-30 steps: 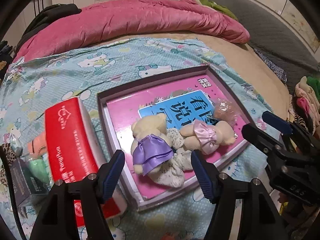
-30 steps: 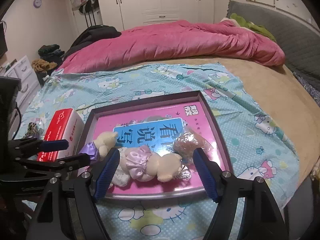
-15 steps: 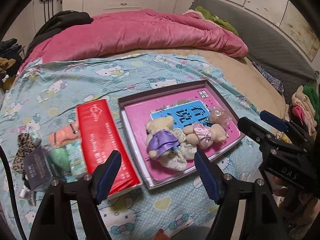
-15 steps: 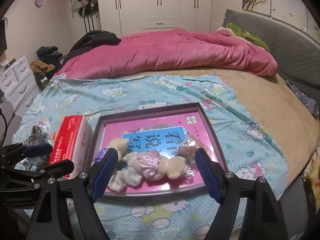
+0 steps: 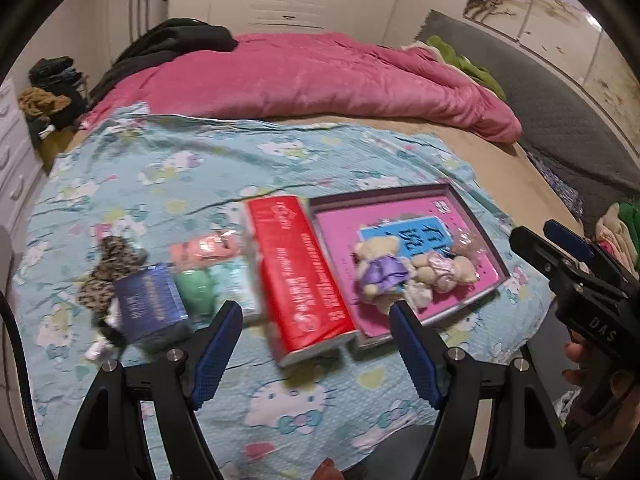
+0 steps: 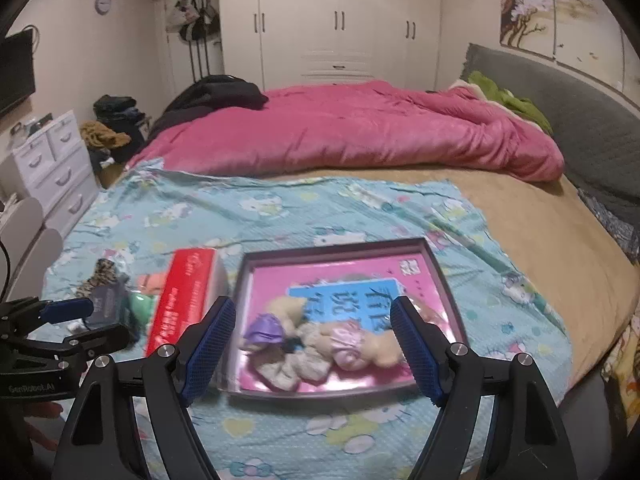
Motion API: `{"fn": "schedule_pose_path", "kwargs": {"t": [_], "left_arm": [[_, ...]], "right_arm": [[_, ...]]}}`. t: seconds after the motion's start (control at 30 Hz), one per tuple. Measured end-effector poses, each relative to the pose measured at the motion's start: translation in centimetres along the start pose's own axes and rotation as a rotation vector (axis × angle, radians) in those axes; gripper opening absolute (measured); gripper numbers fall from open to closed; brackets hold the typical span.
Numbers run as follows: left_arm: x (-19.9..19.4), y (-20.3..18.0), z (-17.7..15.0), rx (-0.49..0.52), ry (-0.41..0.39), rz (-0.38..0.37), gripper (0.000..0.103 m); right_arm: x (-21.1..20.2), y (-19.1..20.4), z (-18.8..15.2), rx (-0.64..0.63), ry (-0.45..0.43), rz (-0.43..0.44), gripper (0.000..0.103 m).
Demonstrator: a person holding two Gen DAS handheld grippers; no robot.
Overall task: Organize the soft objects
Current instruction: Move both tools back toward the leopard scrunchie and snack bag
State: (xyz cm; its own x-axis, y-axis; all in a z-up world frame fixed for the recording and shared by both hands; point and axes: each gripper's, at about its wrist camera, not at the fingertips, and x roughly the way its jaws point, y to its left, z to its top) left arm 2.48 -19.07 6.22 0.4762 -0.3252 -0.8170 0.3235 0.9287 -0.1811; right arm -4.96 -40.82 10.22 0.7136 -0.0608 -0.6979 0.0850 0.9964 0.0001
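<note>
Rising off tray (image 5: 460,196), both claws wide, empty; left claw (image 5: 316,354), right claw (image 6: 314,346) just widened.

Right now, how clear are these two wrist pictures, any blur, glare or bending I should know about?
Left wrist view: motion smear on the red box and blue box; the gripper fingers stay sharp. Right wrist view: the plush bears in the pink tray are smeared, glare on the wardrobe doors. Both: fisheye bending, dark corners.
</note>
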Motion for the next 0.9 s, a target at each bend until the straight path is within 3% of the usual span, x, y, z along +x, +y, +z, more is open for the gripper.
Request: {"fn": "schedule_pose_path", "kwargs": {"t": [0.53,0.9], "left_arm": [[-6.2,10.9,-0.5,-0.145,-0.066,0.12,0.075],[-7.5,19.0,-1.2,-0.263,-0.077,0.183,0.075]], "right_arm": [[-0.8,8.9,2.8,-0.127,-0.051,0.099,0.081],[1.4,14.7,3.6,-0.24,-0.031,0.179,0.081]]}}
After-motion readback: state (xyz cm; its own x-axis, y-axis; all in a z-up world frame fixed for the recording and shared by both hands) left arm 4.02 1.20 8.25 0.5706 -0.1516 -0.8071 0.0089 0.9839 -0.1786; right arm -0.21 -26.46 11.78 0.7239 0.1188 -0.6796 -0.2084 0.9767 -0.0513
